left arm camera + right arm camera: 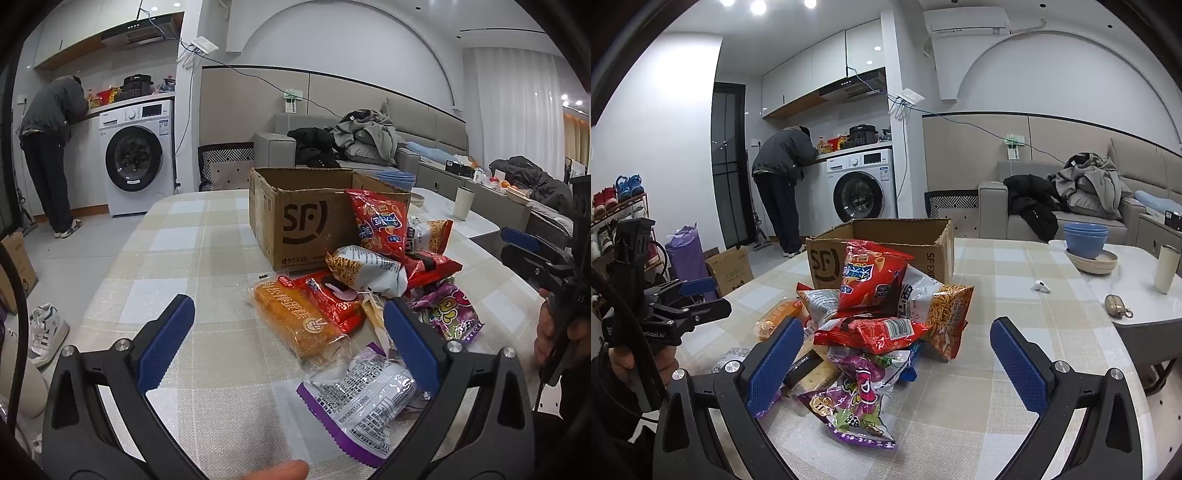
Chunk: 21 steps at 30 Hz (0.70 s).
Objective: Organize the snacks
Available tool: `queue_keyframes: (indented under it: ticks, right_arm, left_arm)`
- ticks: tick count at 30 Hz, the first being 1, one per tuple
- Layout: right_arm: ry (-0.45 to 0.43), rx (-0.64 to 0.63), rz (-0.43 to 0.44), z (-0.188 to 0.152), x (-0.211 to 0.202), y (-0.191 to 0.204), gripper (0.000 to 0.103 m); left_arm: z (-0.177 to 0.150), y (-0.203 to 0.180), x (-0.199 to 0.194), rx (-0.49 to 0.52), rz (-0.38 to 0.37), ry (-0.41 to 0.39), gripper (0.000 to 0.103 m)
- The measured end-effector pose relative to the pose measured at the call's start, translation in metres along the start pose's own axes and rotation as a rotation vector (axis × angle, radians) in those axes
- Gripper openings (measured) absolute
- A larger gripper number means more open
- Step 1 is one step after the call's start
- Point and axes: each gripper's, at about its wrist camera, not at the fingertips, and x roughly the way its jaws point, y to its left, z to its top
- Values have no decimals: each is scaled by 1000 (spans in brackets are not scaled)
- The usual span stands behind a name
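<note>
Snack packets [369, 295] heaped on a checked tablecloth [177, 258], piled against the front of an open cardboard box [295, 221]. Box face printed with a dark "SF" logo and "95338" below it; in the right wrist view its side panel reads "SF EX…", the rest cut off by packets.

Topmost: red chip bag [868, 277] with blue Chinese lettering, leaning on the box. Below it a second red packet [875, 332] showing a barcode, and an orange bag [949, 317] of thin fried sticks. Purple candy bag [857, 398] with cartoon lettering lies nearest the right gripper. Orange cake packet [295, 321] with white Chinese characters and a hand sign lies flat at the heap's left edge. Silver-and-purple packet [365, 402] lies back-up, fine print unreadable.

Left gripper [291, 343]: jaws spread wide, holding nothing, above the orange packet. Right gripper [905, 369]: jaws equally wide, empty, straddling the purple bag without touching it.

Washing machine [860, 184] stands behind; its label is too small to read.
</note>
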Motion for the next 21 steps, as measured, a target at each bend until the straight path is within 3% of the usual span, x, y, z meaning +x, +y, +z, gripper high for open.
queue_keyframes:
  ticks: [21]
  right_arm:
    - [0,4,2,0,0,0,103]
  left_arm:
    - [0,1,0,4,10,3,102]
